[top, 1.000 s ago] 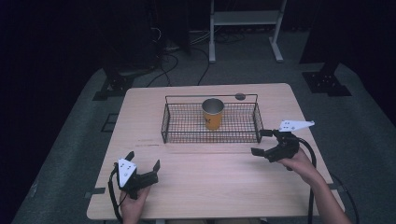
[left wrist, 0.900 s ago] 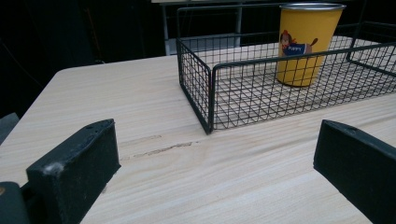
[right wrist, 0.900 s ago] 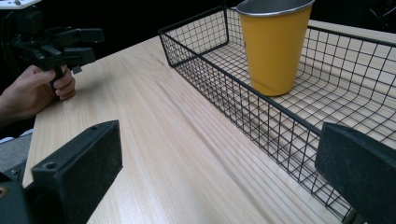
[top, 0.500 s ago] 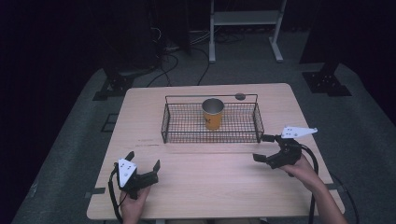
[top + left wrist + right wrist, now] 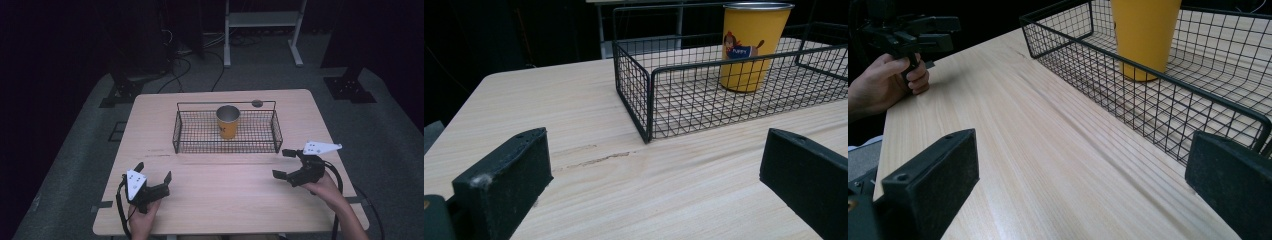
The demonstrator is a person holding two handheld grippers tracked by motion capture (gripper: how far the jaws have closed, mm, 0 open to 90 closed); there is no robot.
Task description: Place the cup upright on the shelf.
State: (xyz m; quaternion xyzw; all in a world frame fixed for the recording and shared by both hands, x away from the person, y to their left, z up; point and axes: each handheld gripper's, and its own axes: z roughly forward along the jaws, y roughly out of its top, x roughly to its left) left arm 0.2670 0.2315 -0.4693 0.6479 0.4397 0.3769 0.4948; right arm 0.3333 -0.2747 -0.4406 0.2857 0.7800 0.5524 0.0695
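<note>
standing upright in the wire basket (image 5: 274,131), near its middle: one yellow cup (image 5: 228,121) with a metal rim and cartoon print. right gripper (image 5: 287,163), jaws spread wide and empty, held over bare tabletop just off the basket's near right corner. left gripper (image 5: 153,178), likewise agape and empty, low at the table's (image 5: 150,120) near left, well apart from the cup. judged step: reaching for the cup. advised: rise above the basket wall, descend over the cup, jaws straddling its body, close below the rim.
</note>
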